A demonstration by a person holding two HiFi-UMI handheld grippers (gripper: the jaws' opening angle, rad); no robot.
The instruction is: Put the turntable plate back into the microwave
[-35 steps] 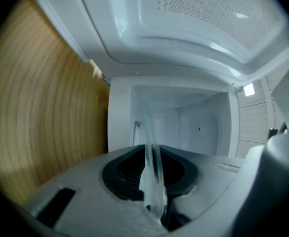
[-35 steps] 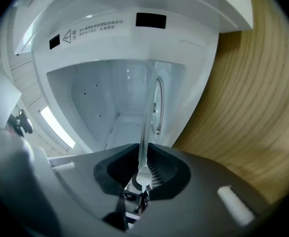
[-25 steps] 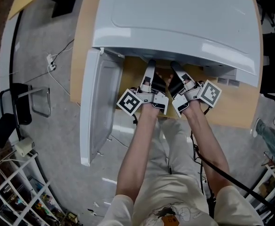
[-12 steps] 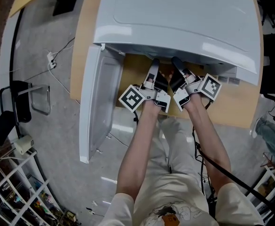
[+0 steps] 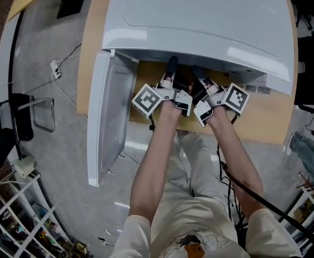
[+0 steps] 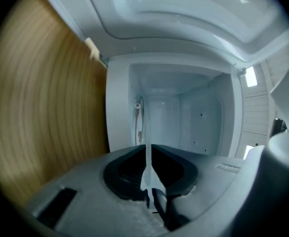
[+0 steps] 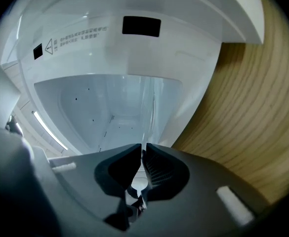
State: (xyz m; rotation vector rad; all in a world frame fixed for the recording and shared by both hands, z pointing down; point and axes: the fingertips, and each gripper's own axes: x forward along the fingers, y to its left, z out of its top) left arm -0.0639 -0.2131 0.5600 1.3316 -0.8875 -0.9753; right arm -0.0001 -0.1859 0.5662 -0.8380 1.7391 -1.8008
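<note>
Glass seen edge-on, the turntable plate (image 6: 145, 132) hangs at the open mouth of the microwave (image 5: 199, 20), its rim pinched by the right gripper (image 7: 142, 152) and by the left gripper (image 6: 147, 149), whose jaws have just been closing on it, so insertion looks in hand and next calls for sliding it in level to seat.

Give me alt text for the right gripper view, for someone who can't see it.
The right tool grips the thin edge of a clear turntable plate, aimed into the open white microwave. A wooden tabletop fills the right side.
</note>
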